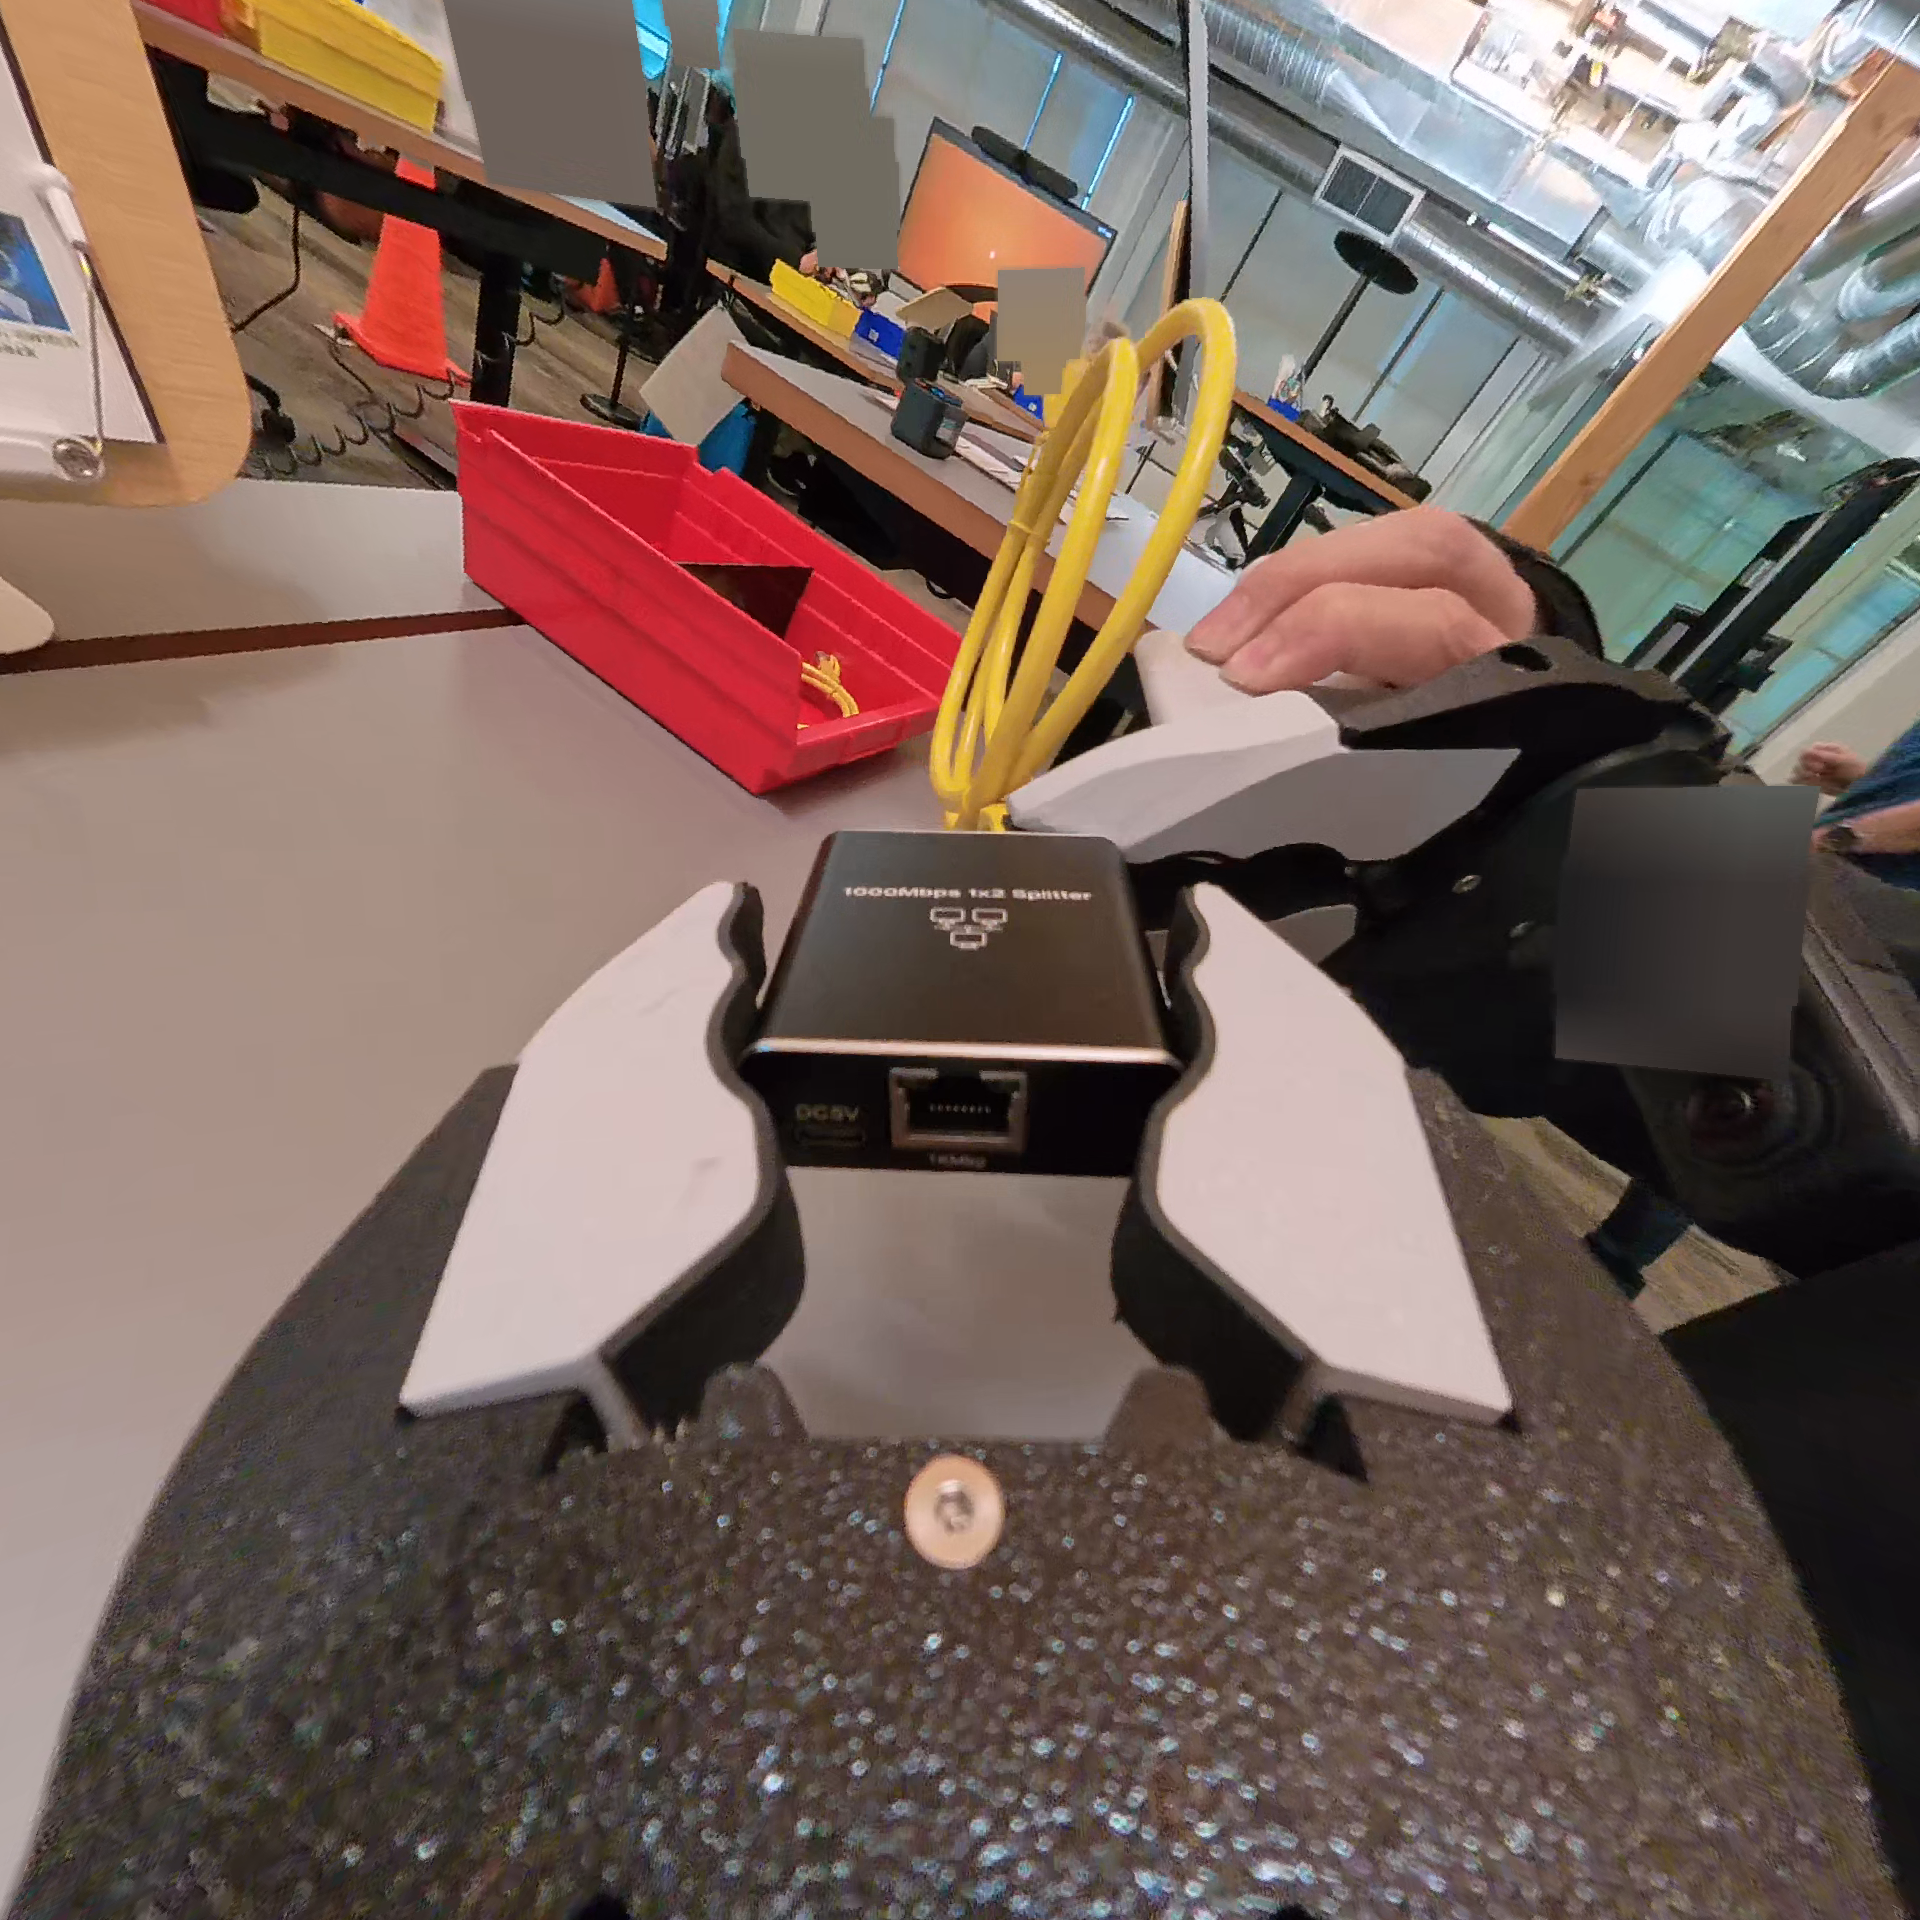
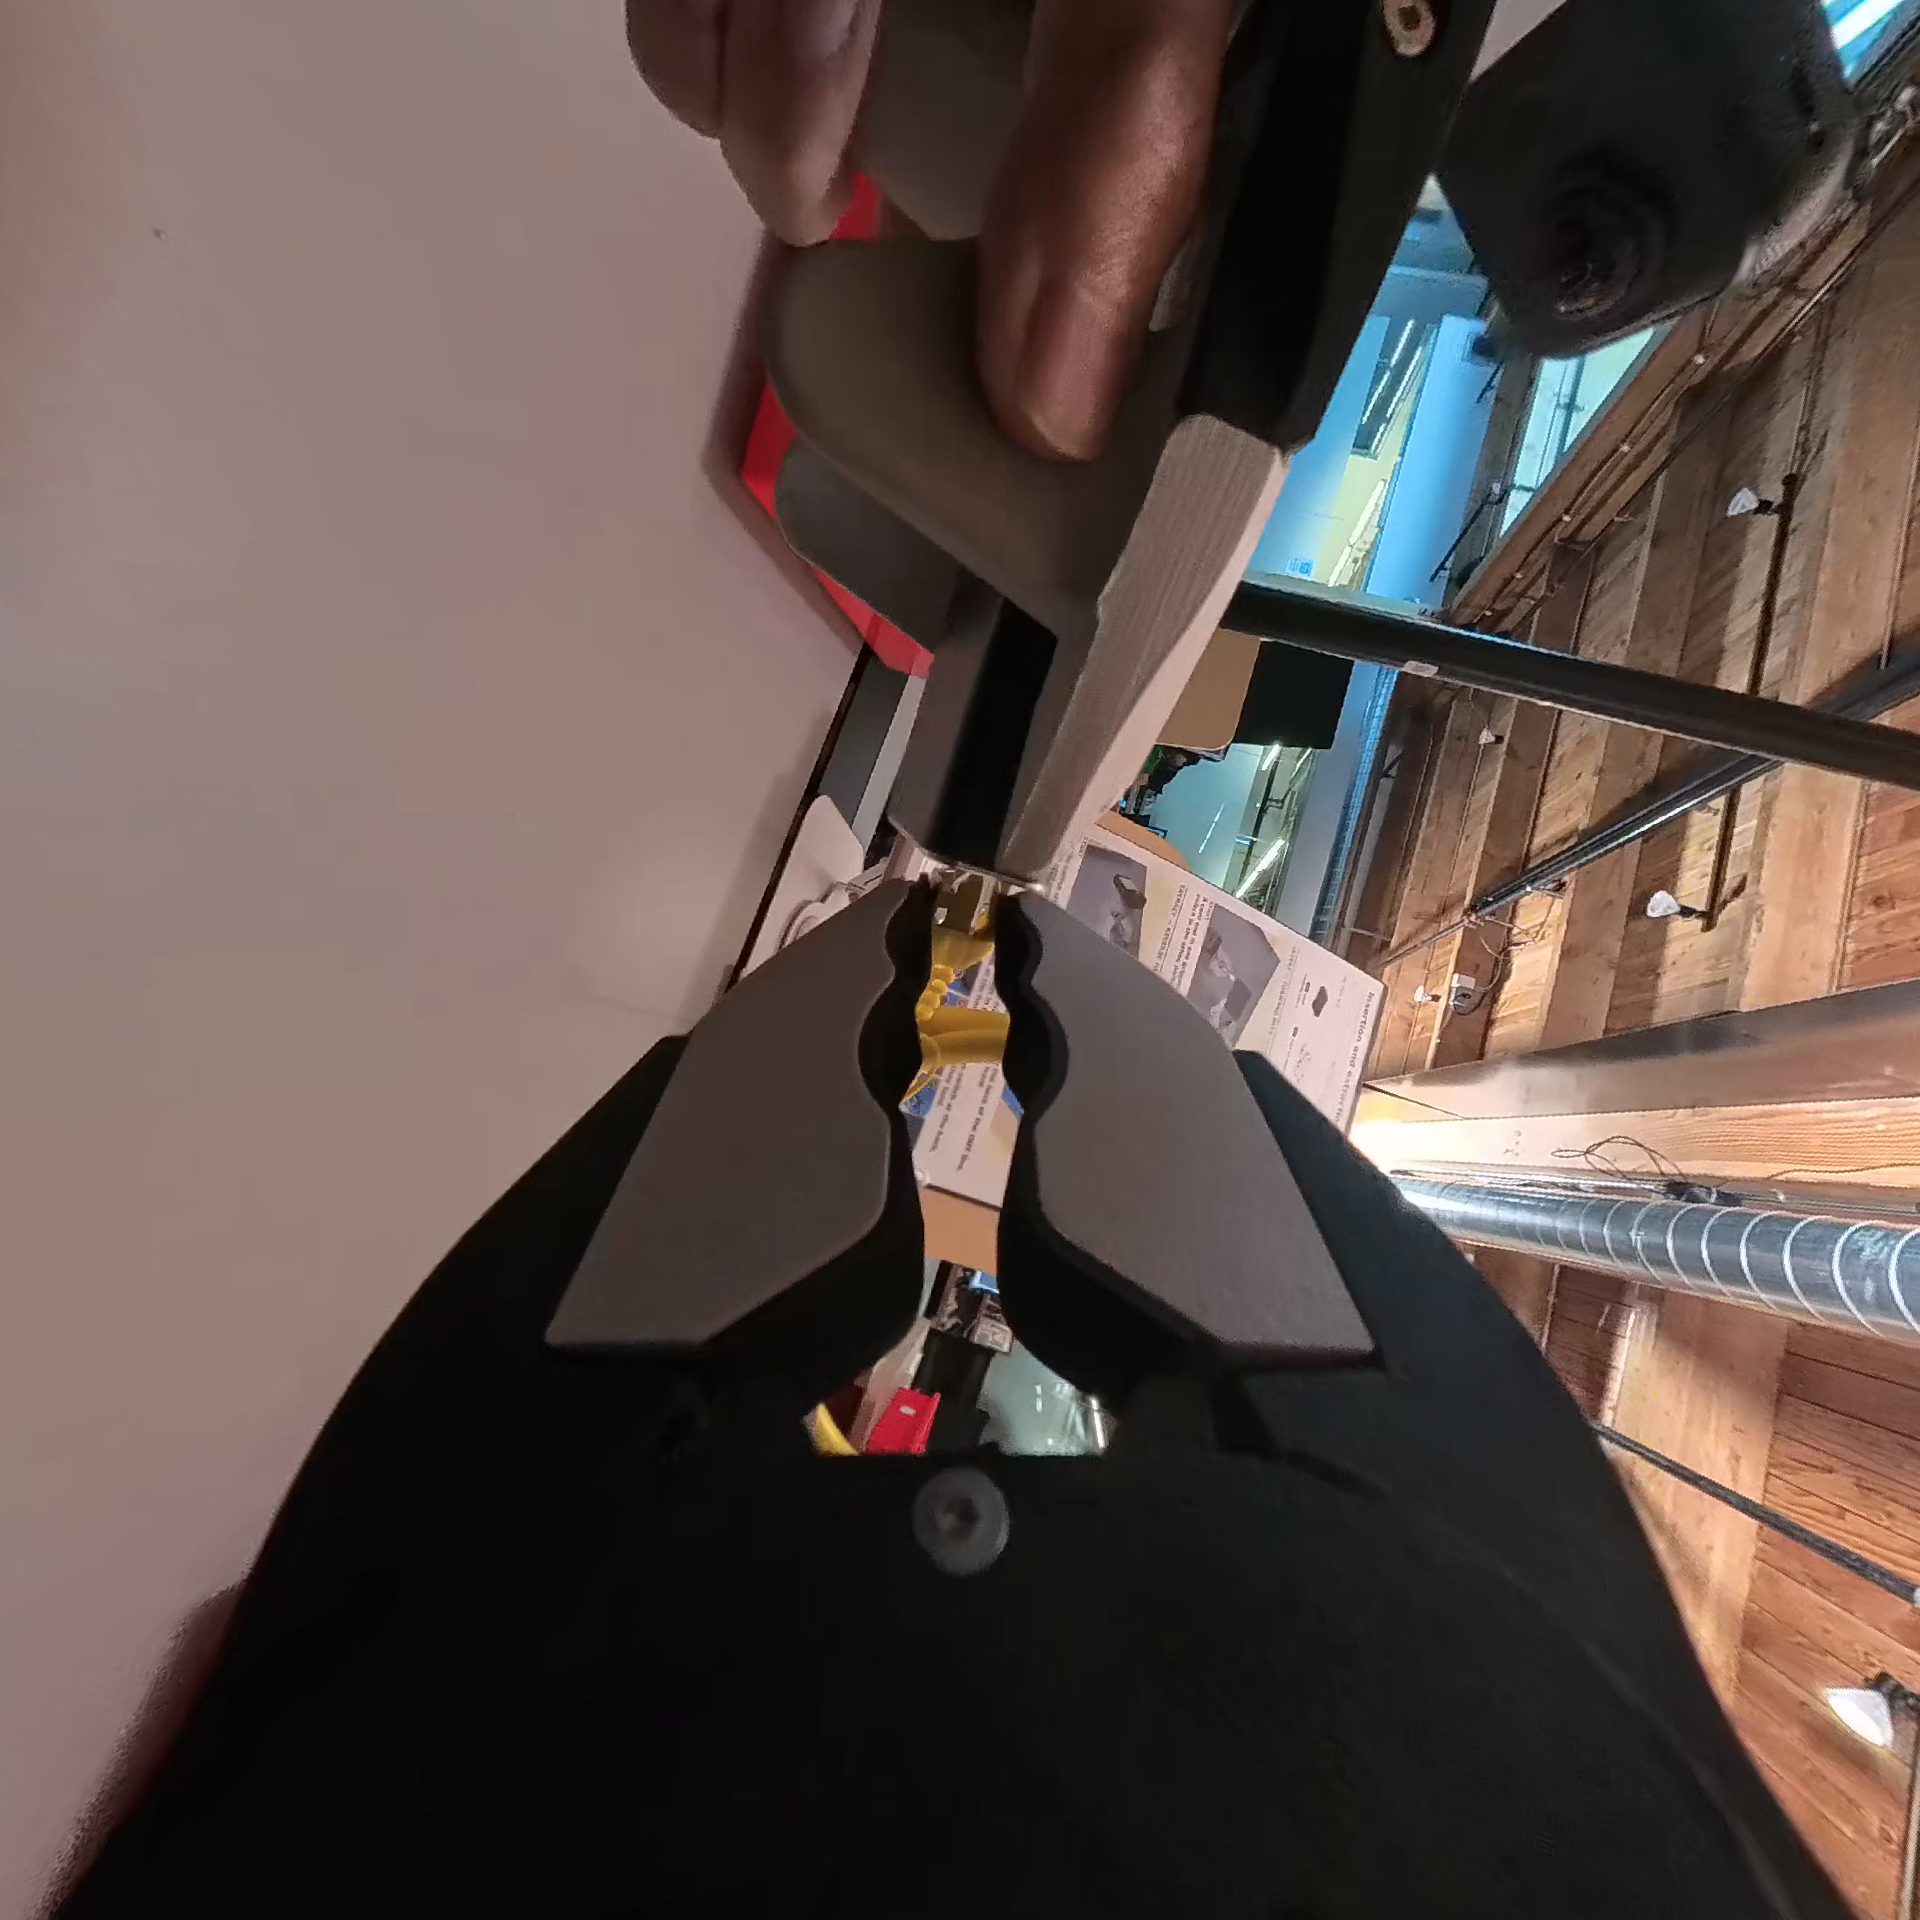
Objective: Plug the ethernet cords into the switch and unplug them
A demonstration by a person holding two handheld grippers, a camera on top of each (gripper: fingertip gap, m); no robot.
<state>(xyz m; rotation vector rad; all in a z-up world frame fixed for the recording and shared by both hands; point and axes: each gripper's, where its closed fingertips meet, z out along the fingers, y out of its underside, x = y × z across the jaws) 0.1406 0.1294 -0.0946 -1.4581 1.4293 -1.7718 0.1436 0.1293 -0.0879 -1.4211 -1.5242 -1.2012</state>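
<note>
In the left wrist view my left gripper is shut on the black switch box, holding it by its sides on the grey table. An empty port faces the camera. A yellow ethernet cord loops up from the box's far end. My right gripper reaches in from the right at that far end. In the right wrist view my right gripper is shut on the yellow cord's plug, right at the black switch box held by the left gripper's fingers.
A red bin with another yellow cord stands on the table behind the switch. A paper sheet on a wooden stand is at the far left. A hand holds the right gripper.
</note>
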